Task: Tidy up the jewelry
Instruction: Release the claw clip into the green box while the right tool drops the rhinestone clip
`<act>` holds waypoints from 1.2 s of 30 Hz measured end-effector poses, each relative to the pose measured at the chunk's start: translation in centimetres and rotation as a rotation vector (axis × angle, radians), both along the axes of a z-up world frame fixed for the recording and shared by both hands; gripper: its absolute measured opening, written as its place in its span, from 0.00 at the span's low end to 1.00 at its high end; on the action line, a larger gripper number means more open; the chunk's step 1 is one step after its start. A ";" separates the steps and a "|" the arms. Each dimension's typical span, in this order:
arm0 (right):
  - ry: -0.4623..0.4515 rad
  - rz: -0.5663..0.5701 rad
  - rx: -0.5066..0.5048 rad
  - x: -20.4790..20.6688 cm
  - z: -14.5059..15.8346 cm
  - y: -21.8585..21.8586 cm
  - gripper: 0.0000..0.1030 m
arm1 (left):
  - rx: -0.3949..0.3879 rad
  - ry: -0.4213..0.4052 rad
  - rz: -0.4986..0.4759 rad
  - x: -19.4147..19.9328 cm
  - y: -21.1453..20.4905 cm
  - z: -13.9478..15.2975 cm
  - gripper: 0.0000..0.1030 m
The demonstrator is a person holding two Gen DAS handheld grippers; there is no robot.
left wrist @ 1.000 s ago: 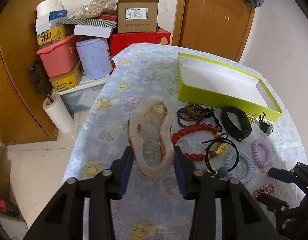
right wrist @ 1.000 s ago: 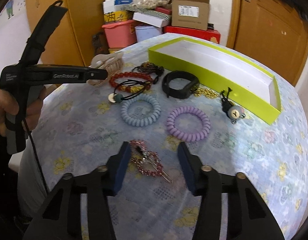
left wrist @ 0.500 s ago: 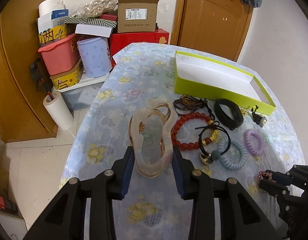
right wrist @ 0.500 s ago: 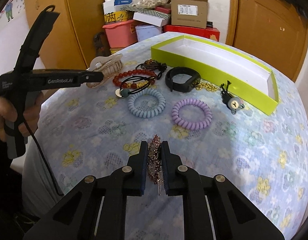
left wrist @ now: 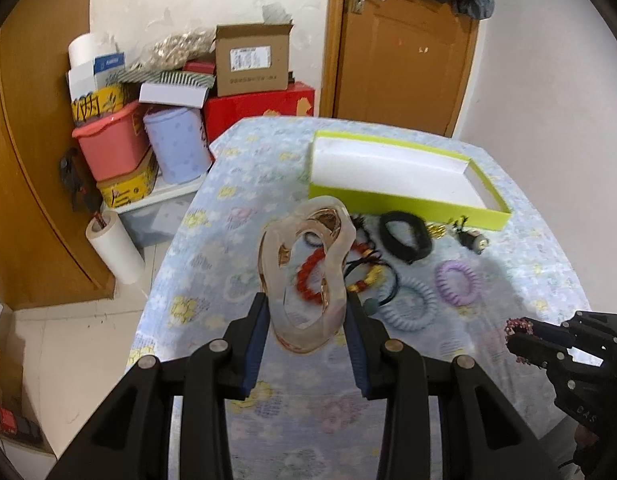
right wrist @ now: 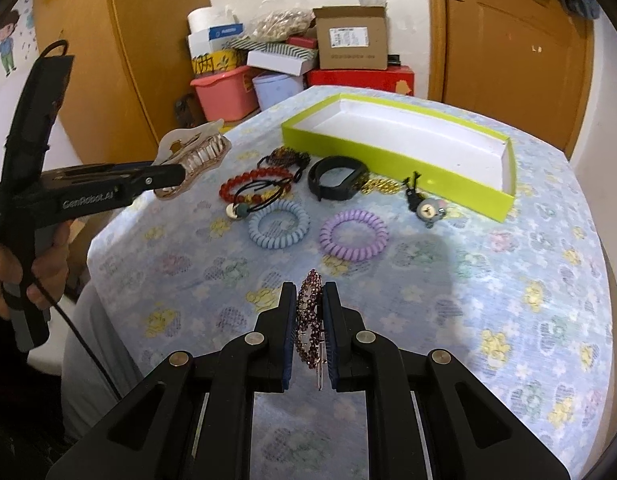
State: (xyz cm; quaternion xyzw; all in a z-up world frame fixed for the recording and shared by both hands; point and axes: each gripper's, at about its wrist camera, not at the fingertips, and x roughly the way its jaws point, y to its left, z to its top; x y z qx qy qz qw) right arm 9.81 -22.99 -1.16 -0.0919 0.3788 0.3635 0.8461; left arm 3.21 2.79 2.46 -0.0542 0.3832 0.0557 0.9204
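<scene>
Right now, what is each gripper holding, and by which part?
The left gripper clamps the translucent hair claw across its lower sides. The right gripper pinches the beaded hair clip by its flat faces.

Left gripper (left wrist: pixel 306 314): held raised over the near left of the table, fingers (left wrist: pixel 257 334) pressed against both sides of a pale claw clip (left wrist: pixel 308 264). Handle is gripped by the left hand (right wrist: pixel 12 268). Right gripper (right wrist: pixel 309 320): held at near centre, jaws nearly together, clamped on a beaded hair clip (right wrist: pixel 309 316).
</scene>
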 end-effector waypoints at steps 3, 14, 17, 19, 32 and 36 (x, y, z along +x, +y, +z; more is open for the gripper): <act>-0.006 -0.023 0.013 0.5 0.8 -0.8 0.13 | 0.012 -0.013 -0.018 0.4 -0.8 0.9 0.37; -0.059 -0.093 0.025 4.3 3.6 -2.4 0.13 | 0.026 -0.049 -0.081 4.5 -2.4 2.6 0.37; -0.060 -0.109 0.033 6.1 3.9 -2.5 0.13 | 0.016 -0.049 -0.091 6.1 -2.2 2.6 0.37; -0.058 -0.117 0.036 7.4 4.0 -2.4 0.13 | 0.019 -0.049 -0.095 7.4 -2.1 2.6 0.37; -0.049 -0.168 0.008 18.0 3.2 -0.7 0.13 | 0.002 -0.006 -0.120 17.5 -1.0 1.1 0.37; -0.033 -0.187 -0.017 21.4 2.2 -0.3 0.13 | 0.000 0.027 -0.112 20.4 -0.8 0.1 0.37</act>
